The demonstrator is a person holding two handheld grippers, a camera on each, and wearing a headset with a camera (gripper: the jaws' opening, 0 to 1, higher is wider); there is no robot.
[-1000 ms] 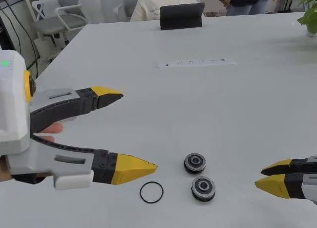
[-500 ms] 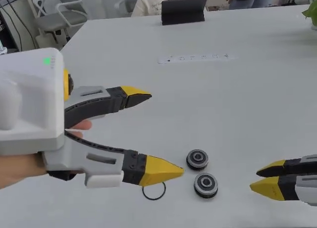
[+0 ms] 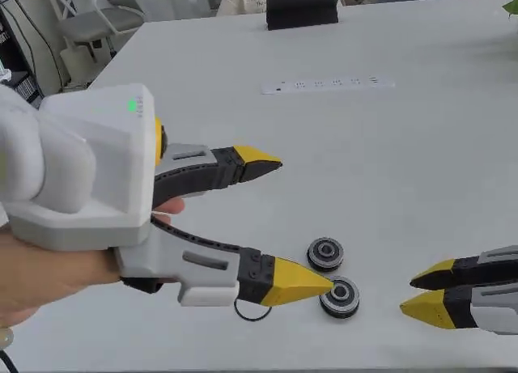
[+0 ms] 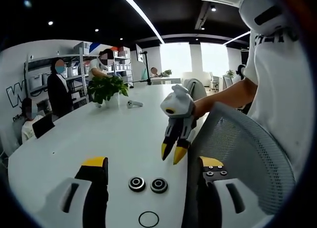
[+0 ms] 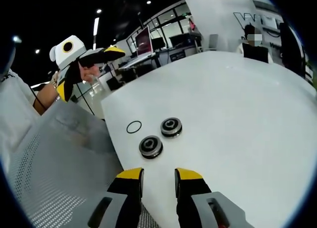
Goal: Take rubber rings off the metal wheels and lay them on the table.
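Left gripper [image 3: 303,223] — jaws spread wide, nothing between them, held in a hand [image 3: 48,276]. In the head view its lower yellow tip overlaps the near wheel's edge; contact cannot be told. Right gripper [image 3: 409,294] — jaws drawn close with a narrow gap left, empty, tips aimed at the wheels from the opposite side and apart from them. Metal wheels, two: far wheel [image 3: 325,253] and near wheel [image 3: 340,296], lying flat just beside each other on the white table [image 3: 405,146], between the two grippers' tips. Each shows a dark outer band, possibly a rubber ring still seated, though the detail is too fine to be sure. Loose rubber ring [image 4: 148,219], one: flat on the table beneath the left gripper's lower jaw, partly hidden by it, near the wheels.
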